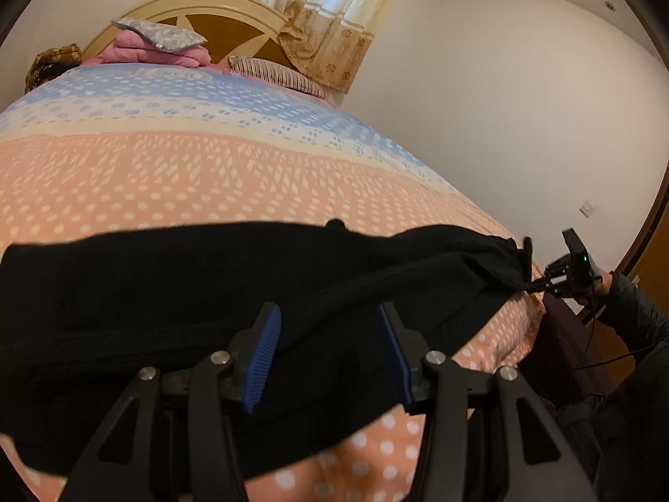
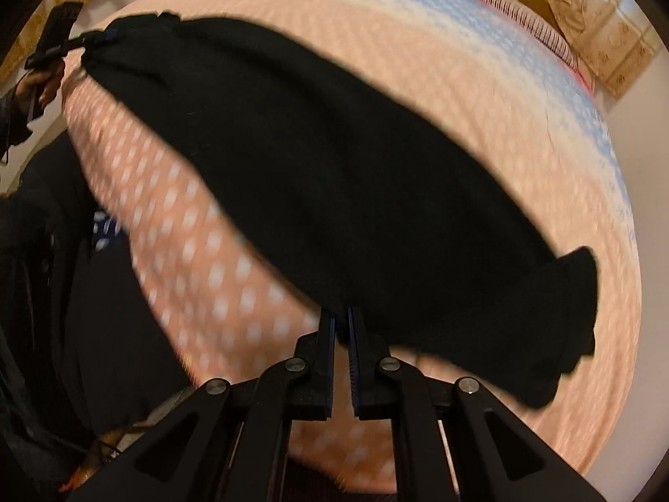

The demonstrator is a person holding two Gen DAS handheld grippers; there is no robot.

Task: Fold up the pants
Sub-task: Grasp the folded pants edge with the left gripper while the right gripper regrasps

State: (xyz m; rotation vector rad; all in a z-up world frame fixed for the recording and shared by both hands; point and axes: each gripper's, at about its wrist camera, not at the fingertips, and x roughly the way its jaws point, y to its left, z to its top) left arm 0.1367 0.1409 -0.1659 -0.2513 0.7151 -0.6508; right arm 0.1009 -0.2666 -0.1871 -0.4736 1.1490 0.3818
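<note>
1. Slack is my first worry on the left: my left claw stands wide, its blue pads apart over the black pants and pinching nothing. If the other end gets pulled now, the cloth can slide out from between them before I close.
2. The pants lie stretched along the near side of the peach dotted bedspread, 1 edge close to the mattress side. A hard tug could drag them off the bed.
3. My right claw is nearly closed and nips the hem at its tips. I judge that a thin bite, maybe only 1 layer, so a lift could let the fold sag or slip free.
4. The right view is blurred, so I cannot tell how much cloth sits in that nip.
</note>
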